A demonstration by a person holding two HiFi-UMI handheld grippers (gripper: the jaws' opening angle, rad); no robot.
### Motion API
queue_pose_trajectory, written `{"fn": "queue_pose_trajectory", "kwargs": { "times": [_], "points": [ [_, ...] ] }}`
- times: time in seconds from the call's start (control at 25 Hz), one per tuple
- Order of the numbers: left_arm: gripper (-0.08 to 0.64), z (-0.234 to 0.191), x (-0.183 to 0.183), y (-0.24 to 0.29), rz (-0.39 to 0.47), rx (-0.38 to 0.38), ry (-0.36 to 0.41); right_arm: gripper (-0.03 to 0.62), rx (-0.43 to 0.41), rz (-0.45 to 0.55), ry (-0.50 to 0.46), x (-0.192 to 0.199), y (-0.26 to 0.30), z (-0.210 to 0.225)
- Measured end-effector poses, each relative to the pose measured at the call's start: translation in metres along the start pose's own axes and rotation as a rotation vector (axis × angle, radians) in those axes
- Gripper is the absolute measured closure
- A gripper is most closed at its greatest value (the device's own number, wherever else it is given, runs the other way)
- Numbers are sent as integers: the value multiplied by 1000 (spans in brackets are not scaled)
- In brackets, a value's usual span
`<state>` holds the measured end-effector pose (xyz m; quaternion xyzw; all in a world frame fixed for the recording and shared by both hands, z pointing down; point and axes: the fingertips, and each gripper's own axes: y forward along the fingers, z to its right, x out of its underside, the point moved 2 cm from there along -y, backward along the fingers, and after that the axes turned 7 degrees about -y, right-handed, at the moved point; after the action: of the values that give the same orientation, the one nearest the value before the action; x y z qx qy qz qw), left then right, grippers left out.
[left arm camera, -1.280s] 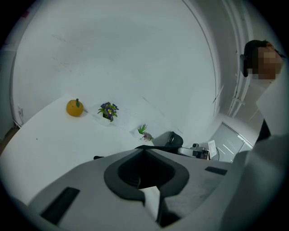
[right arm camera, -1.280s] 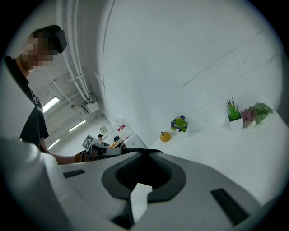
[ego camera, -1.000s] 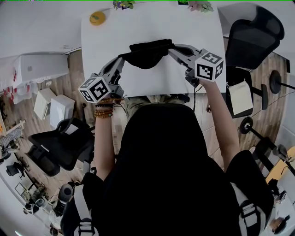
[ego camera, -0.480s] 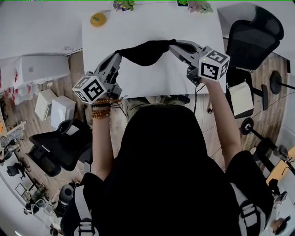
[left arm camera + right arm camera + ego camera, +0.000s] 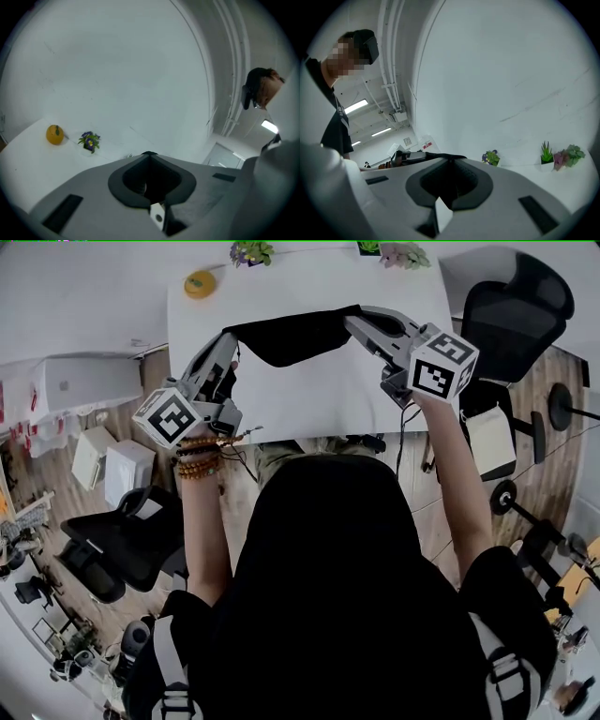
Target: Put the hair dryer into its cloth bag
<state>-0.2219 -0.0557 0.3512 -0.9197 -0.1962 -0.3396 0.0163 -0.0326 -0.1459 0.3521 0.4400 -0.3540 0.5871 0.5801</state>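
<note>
Head view: cloth bag (image 5: pixel 295 334), black, hangs stretched in the upper middle of the frame over the white worktop (image 5: pixel 309 404). You hold one top corner in your left gripper (image 5: pixel 232 337) and the other in your right gripper (image 5: pixel 352 318). An orange (image 5: pixel 198 282) sits at the worktop's upper left corner.

Left gripper view: your jaws are together, pinching a sliver of black cloth at their tip, lower centre.

Right gripper view: jaws likewise closed on the bag's edge, which runs off left from the tip. Small potted plants (image 5: pixel 546 157) stand at right.
</note>
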Motion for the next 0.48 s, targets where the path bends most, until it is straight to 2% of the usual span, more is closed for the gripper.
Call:
{"fn": "queue_pose_trajectory", "kwargs": {
  "times": [0.12, 0.28, 0.4, 0.48],
  "points": [
    [529, 13, -7, 0, 19, 40, -1, 555, -6, 41, 5, -13, -7, -3],
    [529, 1, -11, 0, 81, 75, -166, 555, -24, 14, -34, -12, -3, -16],
    [529, -5, -8, 3, 68, 38, -138, 555, 25, -20, -11, -6, 1, -5],
    [529, -10, -6, 8, 66, 45, -155, 555, 57, -57, 4, -1, 2, 2]
  ]
}}
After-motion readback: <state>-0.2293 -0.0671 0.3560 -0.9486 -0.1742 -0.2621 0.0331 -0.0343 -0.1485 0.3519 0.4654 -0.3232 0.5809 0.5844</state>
